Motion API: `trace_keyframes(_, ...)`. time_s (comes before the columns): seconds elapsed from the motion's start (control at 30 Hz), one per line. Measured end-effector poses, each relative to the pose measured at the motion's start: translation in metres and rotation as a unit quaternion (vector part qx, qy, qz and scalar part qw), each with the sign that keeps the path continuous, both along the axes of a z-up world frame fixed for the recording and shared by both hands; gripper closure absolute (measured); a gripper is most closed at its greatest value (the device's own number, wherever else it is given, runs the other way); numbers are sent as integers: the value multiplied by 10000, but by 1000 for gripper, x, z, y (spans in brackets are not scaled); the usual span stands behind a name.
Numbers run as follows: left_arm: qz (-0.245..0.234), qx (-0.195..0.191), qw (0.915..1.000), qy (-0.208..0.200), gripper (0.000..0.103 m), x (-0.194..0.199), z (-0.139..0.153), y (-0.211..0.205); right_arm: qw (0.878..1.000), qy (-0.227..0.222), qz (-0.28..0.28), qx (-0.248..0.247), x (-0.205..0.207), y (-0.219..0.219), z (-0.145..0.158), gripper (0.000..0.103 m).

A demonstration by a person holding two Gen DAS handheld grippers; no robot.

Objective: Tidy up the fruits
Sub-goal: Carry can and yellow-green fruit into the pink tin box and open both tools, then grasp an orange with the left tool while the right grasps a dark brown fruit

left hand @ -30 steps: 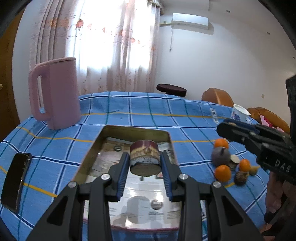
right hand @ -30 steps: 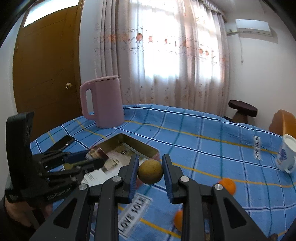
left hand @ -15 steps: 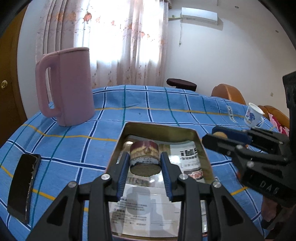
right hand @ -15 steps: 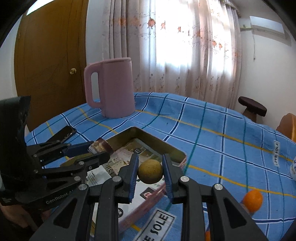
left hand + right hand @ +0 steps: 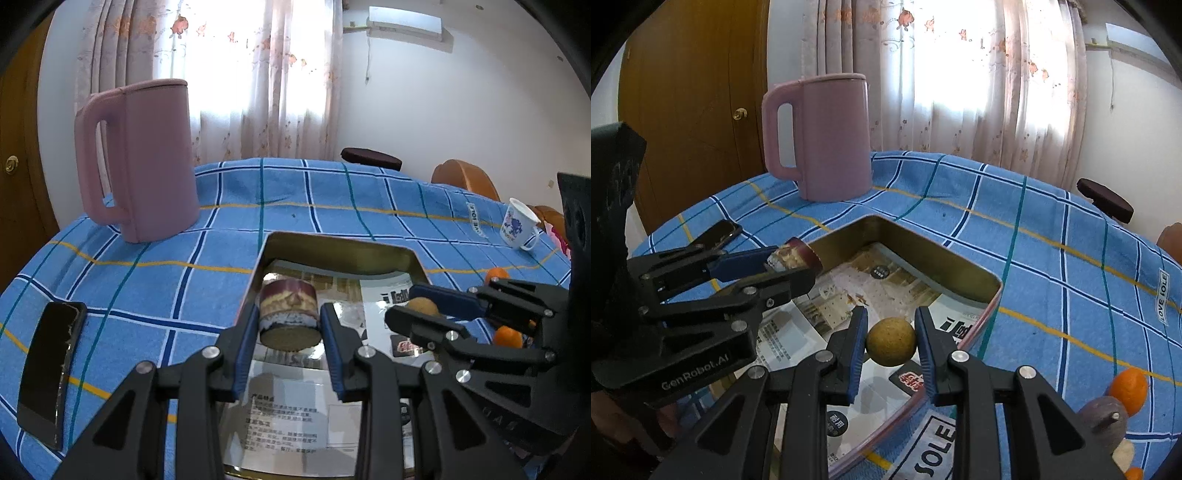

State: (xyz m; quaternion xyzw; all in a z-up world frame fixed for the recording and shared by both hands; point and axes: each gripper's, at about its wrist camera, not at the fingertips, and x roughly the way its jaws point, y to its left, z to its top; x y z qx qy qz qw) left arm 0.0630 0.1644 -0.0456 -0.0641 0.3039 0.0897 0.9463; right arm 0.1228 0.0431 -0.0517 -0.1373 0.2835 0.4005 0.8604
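My left gripper [image 5: 289,325] is shut on a short cylinder with a maroon and cream wrapper [image 5: 289,317], held above the gold tin tray [image 5: 332,243] lined with printed paper. My right gripper [image 5: 891,341] is shut on a round brown-yellow fruit [image 5: 891,341], held above the tray's [image 5: 923,251] right part. In the left wrist view the right gripper [image 5: 417,310] reaches in from the right with the fruit [image 5: 423,306]. In the right wrist view the left gripper [image 5: 790,266] holds the cylinder [image 5: 798,256] at the tray's left side.
A pink jug [image 5: 144,158] stands at the far left of the blue checked tablecloth [image 5: 332,192]. A black phone [image 5: 48,369] lies left of the tray. Oranges [image 5: 1128,387] and a grey-purple fruit [image 5: 1104,417] lie right of it. A white mug [image 5: 519,223] stands far right.
Both grippers have moved closer over the tray with their loads. The right gripper has come in from the right so the fruit now hangs above the tray's paper lining.
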Motion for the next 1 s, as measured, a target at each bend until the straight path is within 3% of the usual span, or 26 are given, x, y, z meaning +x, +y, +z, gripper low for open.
trace_keyframes(0.17,-11,53,10000,3,67,0,1,-4,10000,-15,-10,-18,0,1,-3,74)
trace_keyframes(0.23,20,71,10000,-29,65,-2,3,-5,10000,-38,-51,3,0,-1,-2,55)
trace_keyframes(0.27,26,60,10000,-70,65,-4,4,-6,9999,-80,-105,33,-1,-4,-1,52)
trace_keyframes(0.43,53,-85,9992,-391,38,-21,17,-12,9994,-191,-200,206,-10,-28,13,45)
trace_keyframes(0.5,2,-137,9983,-569,33,-31,23,-20,9988,-293,-273,266,-18,-45,19,44)
trace_keyframes(0.63,-257,-163,9965,-772,27,-47,30,-45,9973,-365,-481,408,-34,-93,24,40)
trace_keyframes(0.77,-586,-132,9949,-809,24,-49,32,-73,9918,-506,-1095,413,-44,-159,23,39)
trace_keyframes(1.0,-1117,12,9915,-671,17,-42,27,-127,9672,-624,-2412,488,-43,-264,17,38)
